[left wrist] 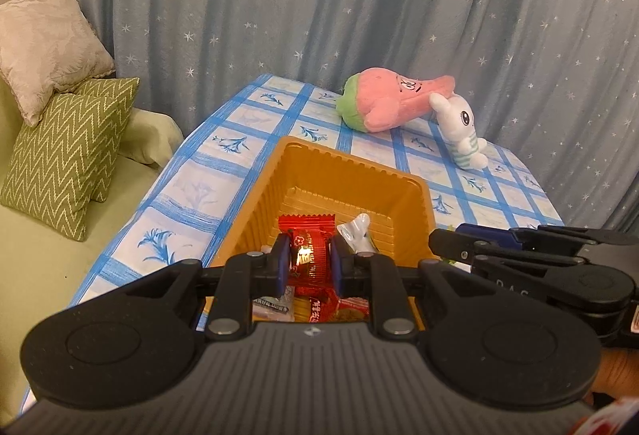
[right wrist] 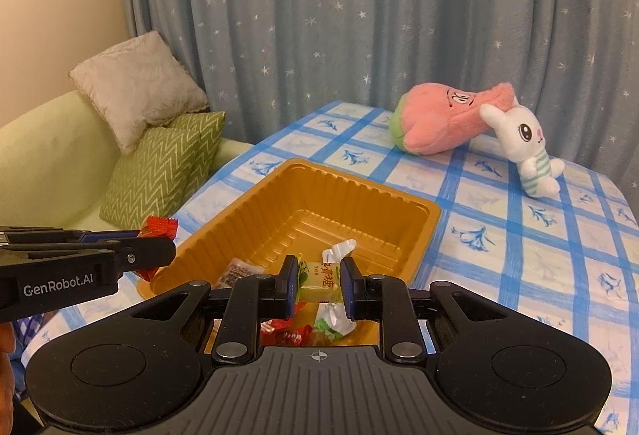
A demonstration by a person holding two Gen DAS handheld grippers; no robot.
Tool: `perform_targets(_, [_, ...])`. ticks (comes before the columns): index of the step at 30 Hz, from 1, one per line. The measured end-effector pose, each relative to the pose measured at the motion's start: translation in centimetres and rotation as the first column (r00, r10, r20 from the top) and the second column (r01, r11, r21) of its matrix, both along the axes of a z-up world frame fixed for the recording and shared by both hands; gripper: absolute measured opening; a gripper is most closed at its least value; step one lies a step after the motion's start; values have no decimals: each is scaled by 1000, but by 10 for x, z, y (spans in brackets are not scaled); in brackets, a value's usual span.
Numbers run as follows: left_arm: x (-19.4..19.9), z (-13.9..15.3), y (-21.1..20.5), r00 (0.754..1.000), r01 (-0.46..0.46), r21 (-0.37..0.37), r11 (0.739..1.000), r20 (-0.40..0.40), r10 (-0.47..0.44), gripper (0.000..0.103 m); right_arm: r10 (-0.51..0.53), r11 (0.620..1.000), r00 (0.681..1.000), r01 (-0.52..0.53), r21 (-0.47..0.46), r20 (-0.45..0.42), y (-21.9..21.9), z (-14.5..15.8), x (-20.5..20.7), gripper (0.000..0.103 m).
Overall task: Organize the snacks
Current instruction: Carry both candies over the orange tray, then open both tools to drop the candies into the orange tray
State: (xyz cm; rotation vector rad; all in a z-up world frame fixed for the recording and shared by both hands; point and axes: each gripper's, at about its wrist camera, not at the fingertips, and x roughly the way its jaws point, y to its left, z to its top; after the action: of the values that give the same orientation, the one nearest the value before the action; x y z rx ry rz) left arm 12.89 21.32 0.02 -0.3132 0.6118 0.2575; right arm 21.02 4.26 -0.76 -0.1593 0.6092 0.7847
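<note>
Red foil candy (left wrist: 309,255) pinched in left tongs (left wrist: 308,259), yellow-green wrapped candy (right wrist: 319,285) in right tongs (right wrist: 319,281), ribbed orange tray (right wrist: 279,191)

Both hand-held grippers (left wrist: 308,260) (right wrist: 319,285) clamped, loaded

Words you can read

The side of the left gripper (right wrist: 141,249) says "GenRobot.AI" in white letters. The yellow candy (right wrist: 319,285) has red Chinese words on its wrapper, and the last one looks like "糖". The red candy (left wrist: 309,259) has gold writing, too blurry to read.
</note>
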Motion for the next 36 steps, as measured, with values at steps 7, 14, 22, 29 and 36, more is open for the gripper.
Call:
perform_targets(7, [14,-11,8,1000,16,-4,1000,-16,-16,19,7,1000,1000,-7,-20,-5,10,-7,12,23])
perform_targets(14, [35,-21,16,998,55,8,998,-26,-55,19,4,999,1000,-4,-40,-12,18,-14,26,23])
perform_targets(22, [62,-38,26,995,89,10,996,-44,-89,19,-3,998,999,1,-57,-34,28,-26,46,23])
perform_targets(29, [84,-47,35,993,112,-15,994,-30,-112,19,-9,999,998,5,-53,-69,38,-36,65,23])
perform_targets(36, [105,-55,40,991,130,2,992,-44,-129,19,-17,999,994,14,-34,-109,47,-45,84,23])
